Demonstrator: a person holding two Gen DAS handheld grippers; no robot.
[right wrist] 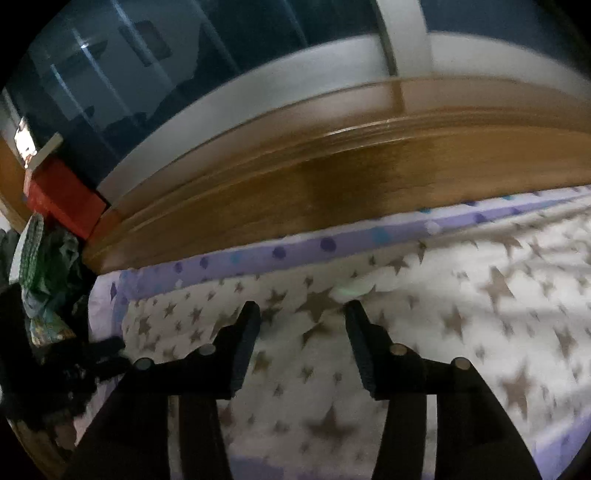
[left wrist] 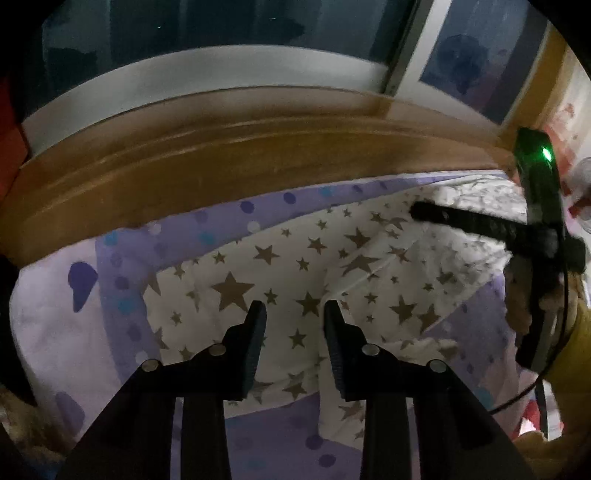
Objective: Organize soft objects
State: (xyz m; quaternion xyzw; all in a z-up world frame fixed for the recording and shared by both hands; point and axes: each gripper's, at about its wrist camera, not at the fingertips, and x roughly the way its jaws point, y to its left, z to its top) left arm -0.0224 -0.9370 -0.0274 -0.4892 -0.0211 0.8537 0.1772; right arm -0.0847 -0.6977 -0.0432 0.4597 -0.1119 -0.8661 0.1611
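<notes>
A white pillow with grey-brown stars (left wrist: 314,258) lies on a purple dotted sheet (left wrist: 122,280), close to a wooden headboard. My left gripper (left wrist: 294,306) hangs just above the pillow's near part. Its jaws stand apart with only the fabric's surface showing in the gap. At the right of the left wrist view, one finger (left wrist: 461,221) of the right gripper reaches over the pillow's far corner. In the right wrist view the same pillow (right wrist: 443,314) fills the lower right. My right gripper (right wrist: 302,306) is open above it with nothing pinched.
The wooden headboard (left wrist: 221,155) runs across behind the bed, with a dark window (left wrist: 184,29) above it. A red box (right wrist: 62,199) and a heap of green and dark clothing (right wrist: 48,266) sit at the left. A yellow sleeve (left wrist: 569,350) shows at the right edge.
</notes>
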